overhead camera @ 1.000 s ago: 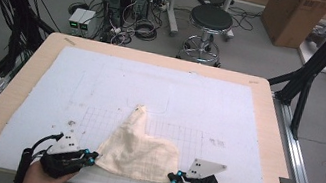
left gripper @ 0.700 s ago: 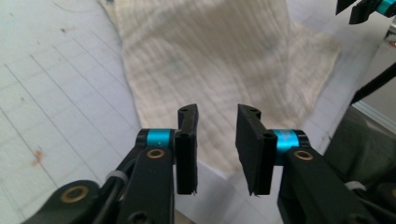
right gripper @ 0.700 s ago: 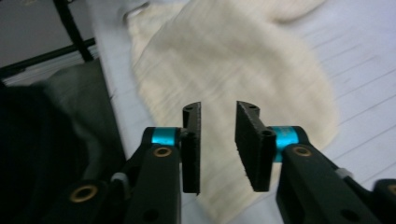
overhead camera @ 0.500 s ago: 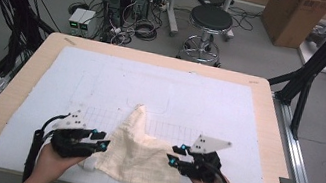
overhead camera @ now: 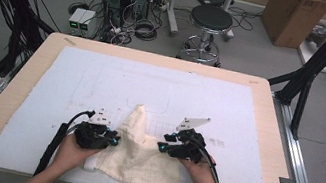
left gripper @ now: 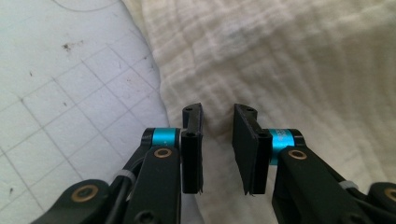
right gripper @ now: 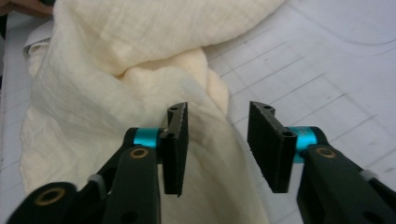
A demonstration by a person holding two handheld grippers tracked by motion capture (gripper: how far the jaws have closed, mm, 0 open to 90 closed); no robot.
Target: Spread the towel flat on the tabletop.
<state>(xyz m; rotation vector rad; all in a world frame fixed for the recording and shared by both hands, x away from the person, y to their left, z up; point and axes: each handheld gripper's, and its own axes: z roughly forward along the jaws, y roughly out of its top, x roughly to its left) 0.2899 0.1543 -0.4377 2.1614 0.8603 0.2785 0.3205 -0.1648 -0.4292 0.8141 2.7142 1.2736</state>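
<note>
Left gripper (left gripper: pixel 217 119) narrowly parted over crumpled cream muslin cloth (overhead camera: pixel 140 151), right gripper (right gripper: pixel 217 116) wider astride its edge, cloth peak pointing toward tabletop's far edge

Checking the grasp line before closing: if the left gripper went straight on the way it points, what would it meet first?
Most likely the crumpled cream cloth: the left gripper has its open jaws over the cloth's edge, with fabric directly ahead. Depth is unclear.

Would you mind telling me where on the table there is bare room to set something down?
The white mat is bare across its far half, beyond the cream cloth, and along its left and right sides. The near middle is crowded: the cloth lies there, with the left gripper and right gripper at its edges.
</note>
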